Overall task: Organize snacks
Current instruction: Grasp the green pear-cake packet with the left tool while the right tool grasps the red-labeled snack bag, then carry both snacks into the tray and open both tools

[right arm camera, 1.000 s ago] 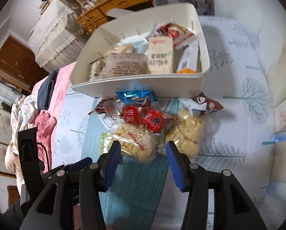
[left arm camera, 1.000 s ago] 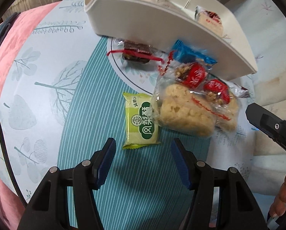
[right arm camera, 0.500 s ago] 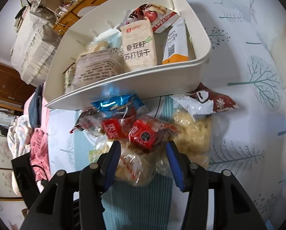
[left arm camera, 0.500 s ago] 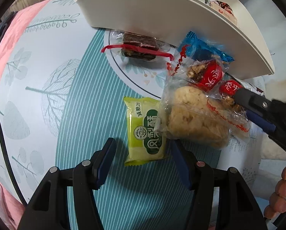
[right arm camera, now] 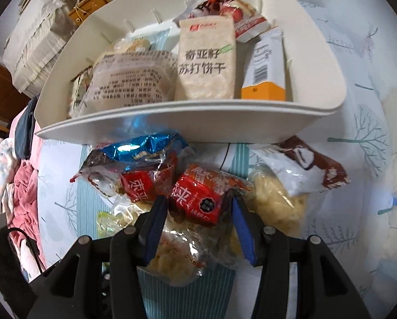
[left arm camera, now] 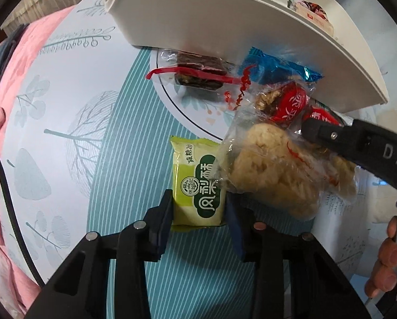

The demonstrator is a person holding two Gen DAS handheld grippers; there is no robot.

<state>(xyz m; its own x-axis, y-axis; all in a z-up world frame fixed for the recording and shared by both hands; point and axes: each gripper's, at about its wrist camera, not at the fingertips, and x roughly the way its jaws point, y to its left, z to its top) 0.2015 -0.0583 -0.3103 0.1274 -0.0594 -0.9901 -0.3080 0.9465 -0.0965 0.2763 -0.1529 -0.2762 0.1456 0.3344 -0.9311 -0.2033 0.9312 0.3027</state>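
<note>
Down on the teal-striped surface [left arm camera: 113, 175], the left gripper [left arm camera: 198, 210] has just been closing, and its blue-padded fingers [left arm camera: 166, 212] now press both sides of the green pineapple-cake packet [left arm camera: 195, 186], which lies flat with its near end between them. Touching that packet's right edge is a clear bag of pale puffed snacks [left arm camera: 272, 170], and the right gripper [left arm camera: 358, 143] reaches in over that bag from the right; a person's fingertips [left arm camera: 387, 260] show at the lower right edge.

From the right wrist view, the right gripper [right arm camera: 198, 212] stands parted around a red-wrapped snack [right arm camera: 198, 199] on top of the puffed-snack bag [right arm camera: 177, 252]; its fingers [right arm camera: 155, 220] sit just beside the wrapper, and whether they press it cannot be told. Behind the pile, a white basket [right arm camera: 225, 125] holds a soda-cracker pack [right arm camera: 206, 63], a white-and-orange bar [right arm camera: 264, 69] and other packets. A blue foil packet [right arm camera: 145, 146] and a dark cake in clear wrap [left arm camera: 198, 71] lie against the basket's front wall.
</note>
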